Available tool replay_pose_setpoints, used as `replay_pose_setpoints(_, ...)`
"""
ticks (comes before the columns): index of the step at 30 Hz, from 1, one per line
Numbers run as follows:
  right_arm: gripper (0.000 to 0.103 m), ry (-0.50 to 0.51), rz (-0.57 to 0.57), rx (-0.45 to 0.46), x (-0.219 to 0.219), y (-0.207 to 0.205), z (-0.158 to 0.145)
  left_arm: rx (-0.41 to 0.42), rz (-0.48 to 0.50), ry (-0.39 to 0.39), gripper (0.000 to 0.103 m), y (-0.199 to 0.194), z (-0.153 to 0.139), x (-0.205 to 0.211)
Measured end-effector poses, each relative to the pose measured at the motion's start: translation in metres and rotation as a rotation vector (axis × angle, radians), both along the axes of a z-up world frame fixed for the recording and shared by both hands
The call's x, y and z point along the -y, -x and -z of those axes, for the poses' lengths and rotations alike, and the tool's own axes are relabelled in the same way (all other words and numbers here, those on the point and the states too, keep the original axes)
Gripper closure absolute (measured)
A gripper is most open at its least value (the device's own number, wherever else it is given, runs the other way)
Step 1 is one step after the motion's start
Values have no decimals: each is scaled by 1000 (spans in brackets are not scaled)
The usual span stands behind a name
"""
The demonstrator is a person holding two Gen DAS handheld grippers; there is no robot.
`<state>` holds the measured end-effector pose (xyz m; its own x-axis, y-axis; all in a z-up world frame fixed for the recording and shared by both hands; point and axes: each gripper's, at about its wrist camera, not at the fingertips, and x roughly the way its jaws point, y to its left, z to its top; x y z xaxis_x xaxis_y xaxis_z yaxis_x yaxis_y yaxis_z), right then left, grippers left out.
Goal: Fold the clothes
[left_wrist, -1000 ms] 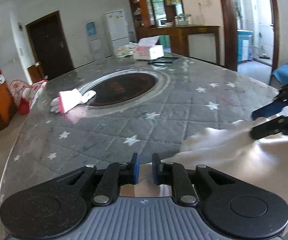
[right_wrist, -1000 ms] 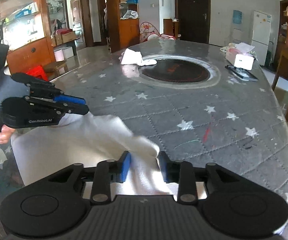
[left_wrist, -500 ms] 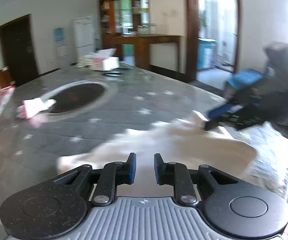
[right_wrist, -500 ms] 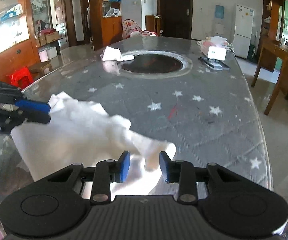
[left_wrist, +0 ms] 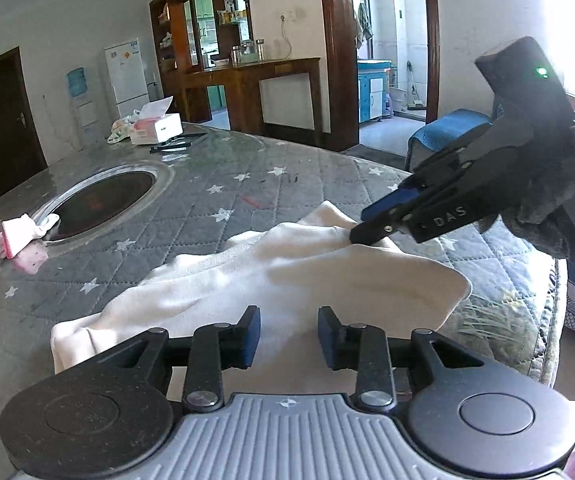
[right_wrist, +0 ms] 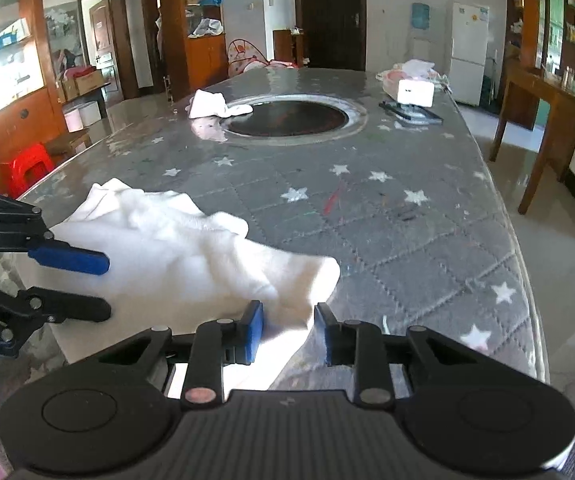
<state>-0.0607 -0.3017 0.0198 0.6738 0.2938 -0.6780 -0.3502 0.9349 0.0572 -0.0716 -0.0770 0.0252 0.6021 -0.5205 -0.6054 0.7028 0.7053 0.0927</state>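
Observation:
A white garment (left_wrist: 267, 276) lies rumpled on the near end of the grey star-patterned table (left_wrist: 215, 208). My left gripper (left_wrist: 289, 332) hovers open over its near edge, nothing between its fingers. In the left wrist view my right gripper (left_wrist: 357, 222) comes in from the right, shut on a raised fold at the garment's far side. The right wrist view shows the garment (right_wrist: 167, 248) bunched between the pads of my right gripper (right_wrist: 289, 332). There my left gripper (right_wrist: 107, 284) stands at the left, its fingers apart over the cloth.
A round dark hotplate (right_wrist: 287, 120) is set into the table's middle, with a small pink-and-white cloth (right_wrist: 211, 104) at its rim. A tissue box (right_wrist: 415, 94) and flat dark items sit at the far end. The table edge (right_wrist: 527, 280) curves close on the right.
My left gripper has opened and let the garment go, then swung to face right. The right gripper drew its bunched part back toward the near edge; the garment now lies more spread.

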Motion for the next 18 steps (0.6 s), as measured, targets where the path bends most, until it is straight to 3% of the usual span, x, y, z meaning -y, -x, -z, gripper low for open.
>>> replay_pose_setpoints(1,91,6,-4,9,-1,1,-1,0,1,-1,67,0,1,1)
replay_pose_setpoints(3,97,21,-12,31,-4,2,-3,2,-3,-6,65,-1,2,3)
replay_pose_setpoints(6,98,76,-28,107,-13,5,-11,9,-6,-12,61,-1,2,3)
replay_pose_setpoints(18,91,77,27,114,-9,-18,-6,-9,-17,-1,57,-6,3,4)
